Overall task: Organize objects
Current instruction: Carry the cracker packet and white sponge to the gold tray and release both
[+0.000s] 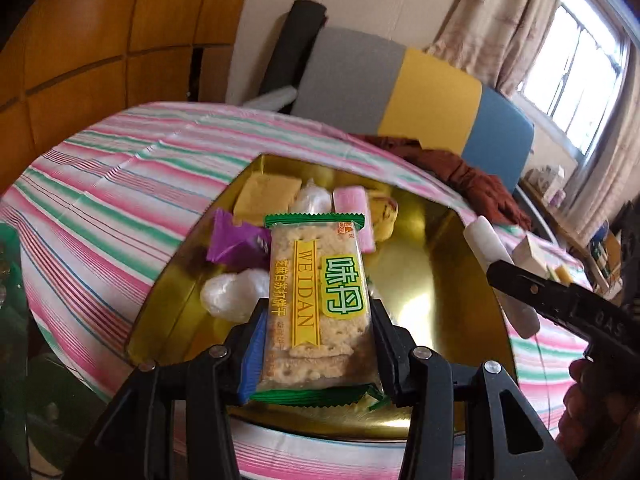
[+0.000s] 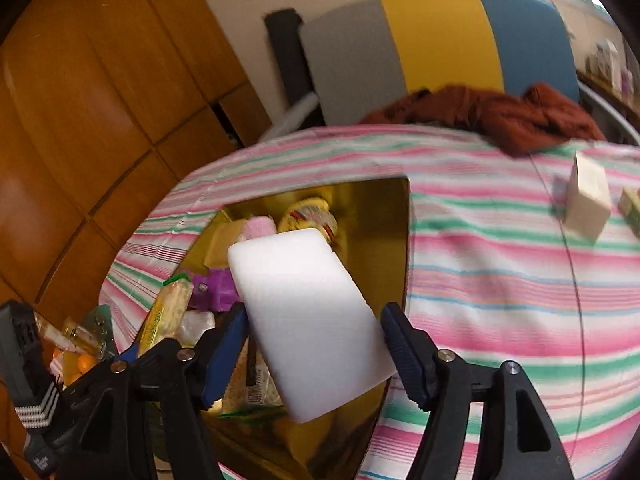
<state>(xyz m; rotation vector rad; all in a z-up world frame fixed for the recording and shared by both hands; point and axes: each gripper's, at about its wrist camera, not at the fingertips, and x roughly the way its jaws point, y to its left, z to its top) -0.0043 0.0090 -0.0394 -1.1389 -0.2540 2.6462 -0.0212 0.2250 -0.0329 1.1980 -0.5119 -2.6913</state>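
My left gripper (image 1: 318, 308) is shut on a clear packet of crackers (image 1: 316, 280) with green ends and a yellow label. It holds the packet over a gold tray (image 1: 440, 280) on the striped tablecloth. In the tray lie a purple sweet (image 1: 240, 244), a yellow block (image 1: 266, 196), a pink piece (image 1: 352, 204) and white wrapped sweets (image 1: 234, 292). In the right wrist view a white foam block (image 2: 308, 320) sits tilted between the jaws of my right gripper (image 2: 314, 312), above the tray (image 2: 384, 240). The jaws stand wide and a gap shows at the right pad.
A cream box (image 2: 588, 200) stands on the tablecloth (image 2: 500, 280) to the right of the tray. A brown cloth (image 2: 520, 116) lies at the far table edge, before a grey, yellow and blue chair back (image 2: 440, 36). Wooden cabinets (image 2: 80, 120) are at left, with more snacks (image 2: 76, 348) low at left.
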